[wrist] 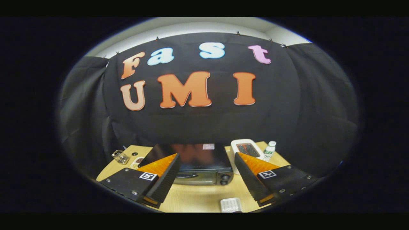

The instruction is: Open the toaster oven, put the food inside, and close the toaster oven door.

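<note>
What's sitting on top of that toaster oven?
A small pale label lies on the toaster oven's dark, shiny top. The open gripper hides the top's front corners; the door is shut.

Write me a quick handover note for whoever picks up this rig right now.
Tool: open, holding nothing, held above the wooden table. Toaster oven: beyond the fingers, between them, door shut. White tray and small bottle stand beside the oven; a small white item lies on the table near the fingers. Which one is the food I cannot tell. Nothing done yet: open the door, load the food, close it.

Tool fingers wide apart, empty
</note>
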The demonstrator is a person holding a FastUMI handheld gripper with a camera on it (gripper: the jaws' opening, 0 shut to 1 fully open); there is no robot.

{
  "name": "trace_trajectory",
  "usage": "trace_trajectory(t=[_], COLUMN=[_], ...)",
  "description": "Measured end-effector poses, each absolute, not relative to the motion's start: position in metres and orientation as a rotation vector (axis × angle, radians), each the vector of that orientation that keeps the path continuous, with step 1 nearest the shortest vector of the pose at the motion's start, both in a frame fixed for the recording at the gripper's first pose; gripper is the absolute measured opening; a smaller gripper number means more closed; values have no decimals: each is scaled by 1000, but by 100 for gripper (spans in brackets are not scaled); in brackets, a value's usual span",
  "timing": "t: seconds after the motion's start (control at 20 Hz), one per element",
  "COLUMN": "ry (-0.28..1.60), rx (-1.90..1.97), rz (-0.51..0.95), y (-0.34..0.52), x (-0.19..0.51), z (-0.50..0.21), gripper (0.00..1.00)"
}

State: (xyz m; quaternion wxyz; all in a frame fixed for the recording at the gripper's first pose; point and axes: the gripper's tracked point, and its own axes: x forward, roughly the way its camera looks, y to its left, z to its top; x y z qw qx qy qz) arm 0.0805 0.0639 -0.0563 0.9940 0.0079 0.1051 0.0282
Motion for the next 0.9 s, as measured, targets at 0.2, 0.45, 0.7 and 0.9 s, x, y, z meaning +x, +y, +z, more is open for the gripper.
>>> trace_trajectory(t=[0.2,0.45,0.7,0.9], ry=[115,58,58,63], rx=[42,47,66,85], rz=[5,-63,-81,-101], y=[27,-8,-24,-34], x=[59,33,12,4], z=[8,38,37,33], gripper=[99,99,99,99])
